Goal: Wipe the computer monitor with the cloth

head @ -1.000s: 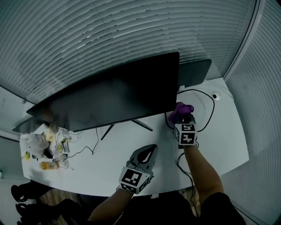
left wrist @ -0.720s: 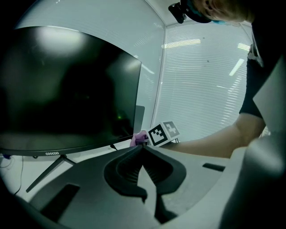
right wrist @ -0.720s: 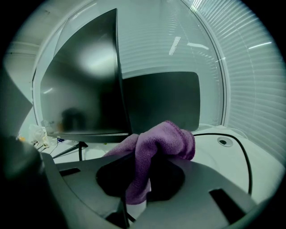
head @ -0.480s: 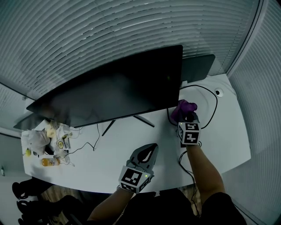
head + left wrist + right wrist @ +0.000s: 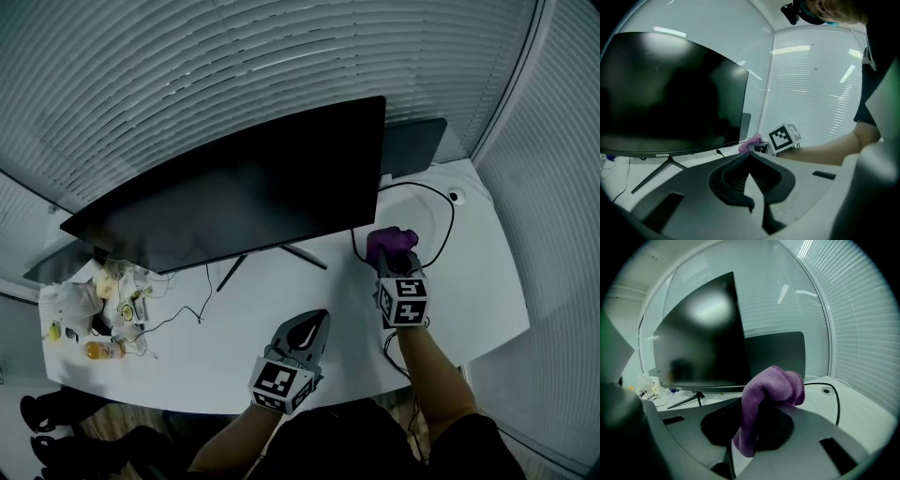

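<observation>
Head view: I count one monitor (image 5: 234, 202) and one purple cloth (image 5: 392, 242), apart, with the cloth at 5 o'clock off the monitor's right edge. There is open desk (image 5: 478, 281) at 3 o'clock.
Left gripper view: my left gripper (image 5: 750, 155) has its jaws together, with nothing in them.
Right gripper view: my right gripper (image 5: 757, 413) is clamped on the cloth.

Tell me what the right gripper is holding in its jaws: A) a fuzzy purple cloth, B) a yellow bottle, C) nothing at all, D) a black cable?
A: the right gripper has its jaws pinched on the fuzzy purple cloth, which bunches up above them.
</observation>
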`<control>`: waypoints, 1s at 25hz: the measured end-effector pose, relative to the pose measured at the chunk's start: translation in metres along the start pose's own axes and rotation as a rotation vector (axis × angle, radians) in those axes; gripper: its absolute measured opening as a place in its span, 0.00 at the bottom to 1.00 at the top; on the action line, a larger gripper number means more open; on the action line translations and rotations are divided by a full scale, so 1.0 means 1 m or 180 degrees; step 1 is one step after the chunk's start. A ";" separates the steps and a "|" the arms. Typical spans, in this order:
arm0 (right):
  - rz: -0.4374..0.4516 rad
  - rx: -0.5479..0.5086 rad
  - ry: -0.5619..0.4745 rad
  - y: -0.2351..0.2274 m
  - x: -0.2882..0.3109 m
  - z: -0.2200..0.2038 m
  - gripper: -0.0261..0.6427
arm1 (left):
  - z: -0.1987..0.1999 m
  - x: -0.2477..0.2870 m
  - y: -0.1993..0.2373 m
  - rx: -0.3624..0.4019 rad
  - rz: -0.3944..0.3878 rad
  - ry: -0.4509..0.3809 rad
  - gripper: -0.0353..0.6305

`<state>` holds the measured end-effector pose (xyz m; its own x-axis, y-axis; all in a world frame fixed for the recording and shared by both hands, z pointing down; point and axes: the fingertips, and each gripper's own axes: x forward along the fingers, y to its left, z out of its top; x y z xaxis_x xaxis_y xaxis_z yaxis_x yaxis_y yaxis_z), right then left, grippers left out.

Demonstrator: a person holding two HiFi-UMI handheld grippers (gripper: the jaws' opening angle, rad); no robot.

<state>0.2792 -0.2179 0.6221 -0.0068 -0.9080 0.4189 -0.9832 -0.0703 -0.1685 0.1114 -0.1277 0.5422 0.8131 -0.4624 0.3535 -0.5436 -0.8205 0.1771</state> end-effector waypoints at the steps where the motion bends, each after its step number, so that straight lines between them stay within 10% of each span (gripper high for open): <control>1: 0.0018 -0.0005 -0.0030 0.006 -0.008 0.002 0.13 | -0.002 -0.006 0.000 -0.0001 -0.0001 0.0009 0.06; 25: 0.0699 -0.0131 -0.0217 0.236 -0.212 -0.010 0.13 | -0.037 -0.227 0.031 -0.0224 0.0353 -0.0334 0.06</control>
<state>0.0468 -0.0381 0.5029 -0.2103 -0.9256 0.3147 -0.9661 0.1475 -0.2118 -0.0979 -0.0358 0.5019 0.7627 -0.5843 0.2771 -0.6413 -0.7387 0.2076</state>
